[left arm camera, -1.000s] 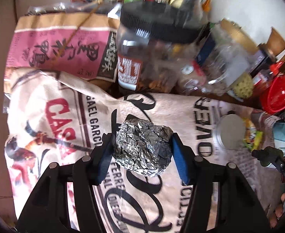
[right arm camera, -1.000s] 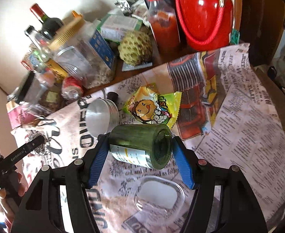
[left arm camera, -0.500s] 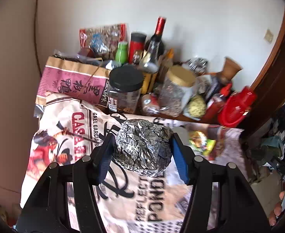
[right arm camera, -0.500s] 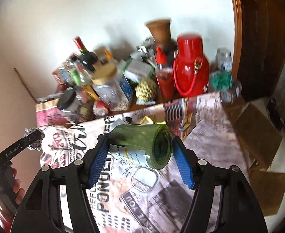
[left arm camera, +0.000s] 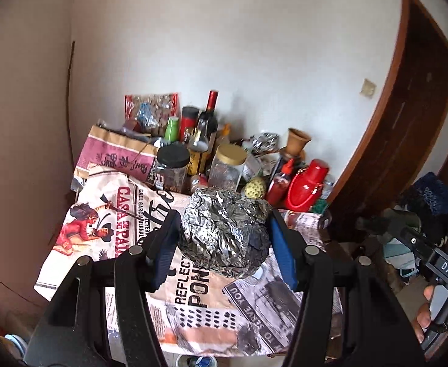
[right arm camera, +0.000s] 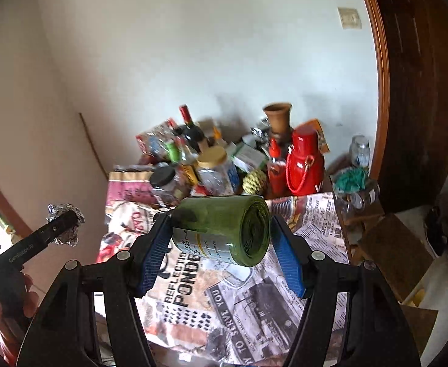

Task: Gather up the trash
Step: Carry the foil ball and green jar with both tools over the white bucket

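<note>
Newspapers (left arm camera: 199, 305) cover table; left gripper (left arm camera: 224, 238) clamps foil ball (left arm camera: 224, 229); right gripper (right arm camera: 221, 235) clamps bottle (right arm camera: 221, 226).

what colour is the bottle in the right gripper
Dark green glass bottle with a pale label, clearest in the right wrist view.

- my table (left arm camera: 326, 234) is basically buried under newspaper sheets (left arm camera: 193, 299), lower middle of frame
- back edge by the wall is packed: black-lid jar (left arm camera: 172, 168), gold-lid jar (left arm camera: 227, 165), wine bottle (left arm camera: 210, 116), red jug (left arm camera: 306, 188), pink bag (left arm camera: 117, 156)
</note>
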`<state>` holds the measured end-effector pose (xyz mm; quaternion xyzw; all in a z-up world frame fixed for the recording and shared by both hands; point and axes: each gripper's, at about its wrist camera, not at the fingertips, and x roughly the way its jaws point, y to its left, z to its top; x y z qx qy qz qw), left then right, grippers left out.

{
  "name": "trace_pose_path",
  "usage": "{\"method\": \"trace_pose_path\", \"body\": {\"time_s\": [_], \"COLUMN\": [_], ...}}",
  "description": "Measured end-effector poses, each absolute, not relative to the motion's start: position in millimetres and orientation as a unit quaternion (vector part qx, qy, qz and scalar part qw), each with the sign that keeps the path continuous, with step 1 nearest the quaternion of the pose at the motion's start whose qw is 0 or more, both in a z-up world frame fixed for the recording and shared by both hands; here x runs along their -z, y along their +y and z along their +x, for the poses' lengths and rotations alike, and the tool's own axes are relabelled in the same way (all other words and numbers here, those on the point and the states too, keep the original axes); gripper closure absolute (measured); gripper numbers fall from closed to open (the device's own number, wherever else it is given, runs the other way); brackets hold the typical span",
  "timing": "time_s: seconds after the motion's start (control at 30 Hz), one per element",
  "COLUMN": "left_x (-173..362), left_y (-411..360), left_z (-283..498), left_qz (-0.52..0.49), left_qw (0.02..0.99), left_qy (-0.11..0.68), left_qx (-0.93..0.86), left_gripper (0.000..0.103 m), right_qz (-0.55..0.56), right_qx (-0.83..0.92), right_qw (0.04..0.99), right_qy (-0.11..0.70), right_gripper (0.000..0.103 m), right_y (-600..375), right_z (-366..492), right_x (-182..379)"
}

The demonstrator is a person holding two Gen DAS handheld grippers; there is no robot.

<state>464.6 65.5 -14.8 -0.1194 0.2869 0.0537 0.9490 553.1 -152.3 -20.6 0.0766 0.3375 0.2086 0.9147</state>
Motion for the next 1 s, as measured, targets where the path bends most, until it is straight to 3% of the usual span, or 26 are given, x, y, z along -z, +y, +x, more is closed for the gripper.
{"method": "trace_pose_path", "body": {"time_s": [0.5, 0.77, 1.0], "left_x": [-10.1, 5.6, 29.6], "left_y": [63.4, 69.5, 62.2], "left_z": [325.5, 244.6, 215.0], "left_qz": [-0.082, -0.070, -0.073], "left_qw": [0.959, 0.952, 0.942], "left_qy": [0.271, 0.298, 0.326], "left_qx": [0.006, 0.027, 0.035], "left_gripper": [0.046, 0.046, 0.046], "right_qz": [0.097, 0.118, 0.116], "right_qx": [-0.180, -0.147, -0.133], "right_qw": [0.932, 0.925, 0.911], "right_qy": [0.300, 0.329, 0.373], "right_gripper": [0.040, 0.040, 0.040], "right_y": [-145.4, -144.4, -146.2], "right_z": [417.9, 332.1, 307.9], "right_x": [-1.4, 16.9, 37.2]}}
